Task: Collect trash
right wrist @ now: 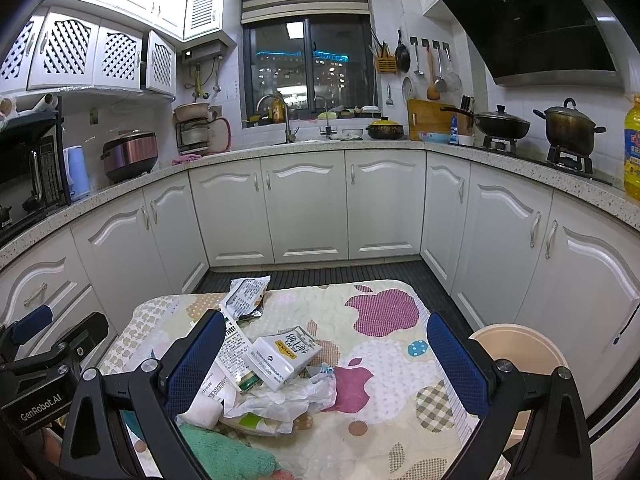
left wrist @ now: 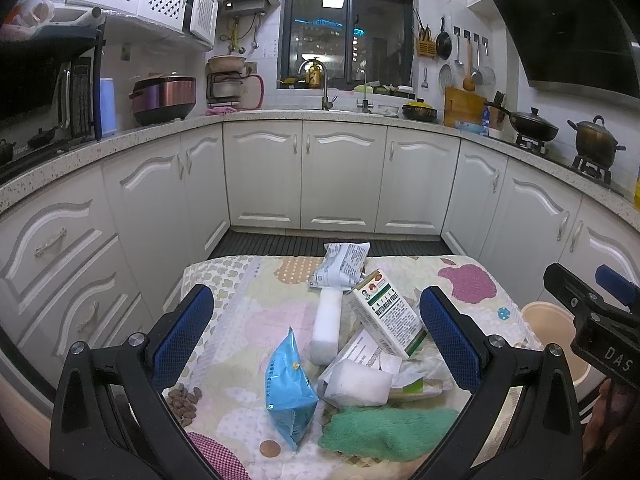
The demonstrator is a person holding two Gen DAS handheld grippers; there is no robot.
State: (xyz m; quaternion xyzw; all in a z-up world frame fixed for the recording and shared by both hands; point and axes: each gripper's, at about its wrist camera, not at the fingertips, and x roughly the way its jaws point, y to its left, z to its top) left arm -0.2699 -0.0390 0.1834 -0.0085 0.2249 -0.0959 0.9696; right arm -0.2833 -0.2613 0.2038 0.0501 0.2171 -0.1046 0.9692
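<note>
A pile of trash lies on the table's patterned cloth point(left wrist: 248, 280): a blue packet point(left wrist: 292, 384), a white foam cylinder point(left wrist: 328, 324), a foam block point(left wrist: 356, 384), a green-and-white box point(left wrist: 384, 312) and a grey-white packet point(left wrist: 340, 266). My left gripper point(left wrist: 320, 336) hangs open above them, holding nothing. In the right wrist view a crushed white carton point(right wrist: 284, 356) rests on crumpled plastic point(right wrist: 288, 396). My right gripper point(right wrist: 326, 360) is open over the pile's right side and empty. A beige bin point(right wrist: 520, 348) stands off the table's right edge.
A green towel point(left wrist: 388, 432), a small heap of nuts point(left wrist: 182, 398) and a coin point(left wrist: 269, 449) lie near the front of the table. White kitchen cabinets point(left wrist: 340, 176) ring the table on three sides. The cloth's right half point(right wrist: 384, 400) is bare.
</note>
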